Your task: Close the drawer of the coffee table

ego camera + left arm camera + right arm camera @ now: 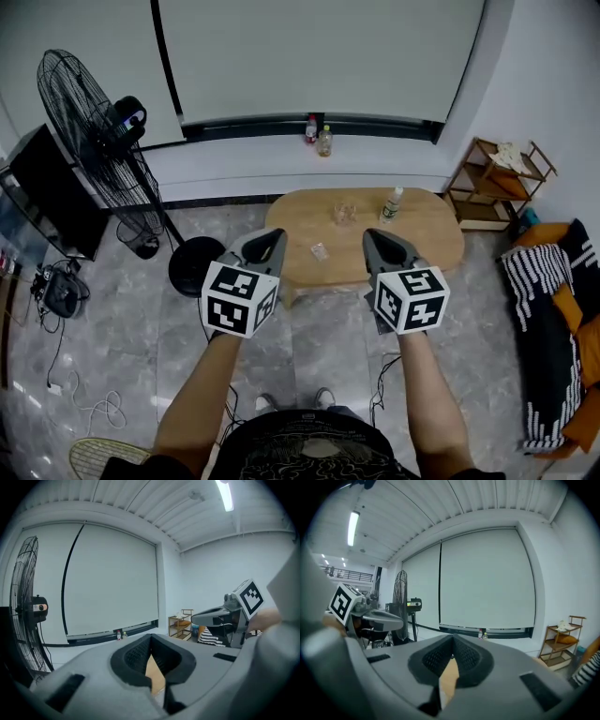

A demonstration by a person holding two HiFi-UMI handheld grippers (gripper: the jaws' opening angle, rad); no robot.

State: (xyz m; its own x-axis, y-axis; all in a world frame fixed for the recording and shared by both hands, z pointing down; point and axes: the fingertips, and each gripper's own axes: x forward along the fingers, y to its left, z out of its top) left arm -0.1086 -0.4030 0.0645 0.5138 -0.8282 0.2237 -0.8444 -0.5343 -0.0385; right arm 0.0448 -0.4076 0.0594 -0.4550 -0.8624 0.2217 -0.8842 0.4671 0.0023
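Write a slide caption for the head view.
Left gripper and right gripper, both shut and empty, held before a wooden coffee table bearing a bottle and a glass.

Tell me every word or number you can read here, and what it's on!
No words or numbers can be read.
White cubes with black square markers: patterns, not letters.
Clear green-labelled bottle on the oval wooden coffee table: label too small.
Two small bottles on the white windowsill: too small.

Standing fan [92, 141] — wooden shelf [489, 190]
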